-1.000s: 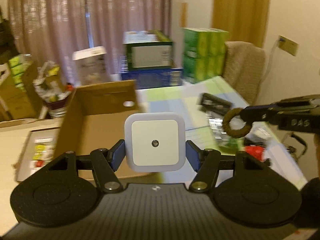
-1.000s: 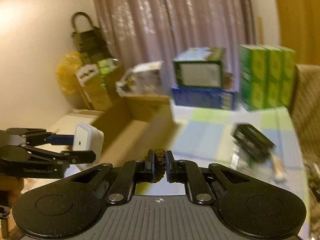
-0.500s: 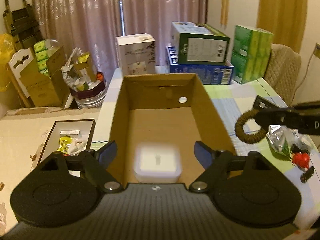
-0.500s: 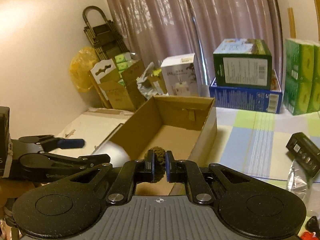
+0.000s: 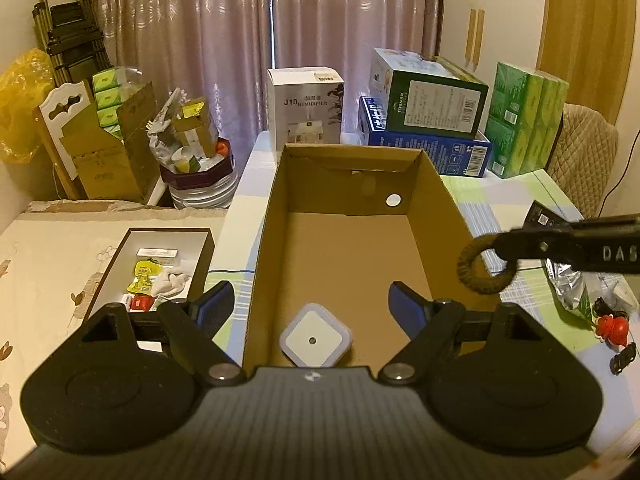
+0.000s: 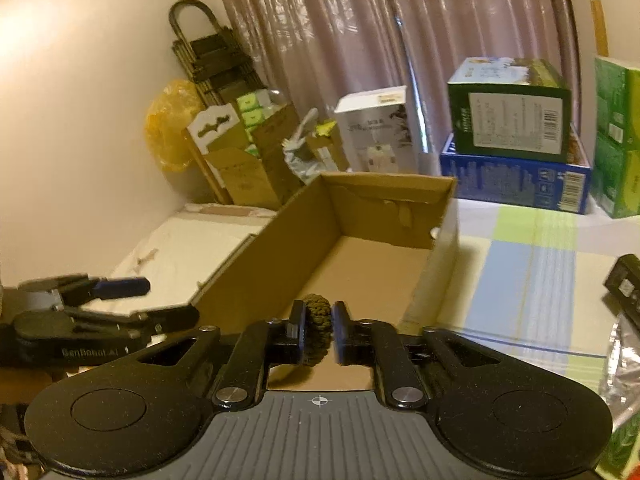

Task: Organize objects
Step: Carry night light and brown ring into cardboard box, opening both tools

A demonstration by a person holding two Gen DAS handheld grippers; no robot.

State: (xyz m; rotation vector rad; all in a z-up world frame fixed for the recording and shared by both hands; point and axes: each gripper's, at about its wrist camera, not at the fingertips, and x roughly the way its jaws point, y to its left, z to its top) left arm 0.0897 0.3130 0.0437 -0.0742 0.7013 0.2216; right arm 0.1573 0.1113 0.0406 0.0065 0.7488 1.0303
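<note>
The bench (image 5: 516, 200) has a cloth with green and blue squares, and an open cardboard box (image 5: 340, 256) stands on it, long side going from near to far. Behind the box, at the far edge, there are a white humidifier box (image 5: 306, 106), a green carton (image 5: 434, 98) lying on a blue carton (image 5: 430, 148), and green tissue packs (image 5: 528, 118) to the right. On the left, lower than the bench, a shallow tray (image 5: 120, 264) holds small packets.

The left claw (image 5: 310, 306) is above the near end of the box with its blue-tipped fingers spread wide and nothing between them. Below it, the white square night light (image 5: 315, 340) lies flat on the box floor, near the near wall.

The right claw (image 6: 318, 322) is pressed onto a brown braided ring (image 6: 317, 320), perhaps a hair tie. In the left wrist view the ring (image 5: 482, 264) hangs over the right wall of the box. Right of the box there are a foil bag (image 5: 568, 284) and a small red toy (image 5: 612, 326).
</note>
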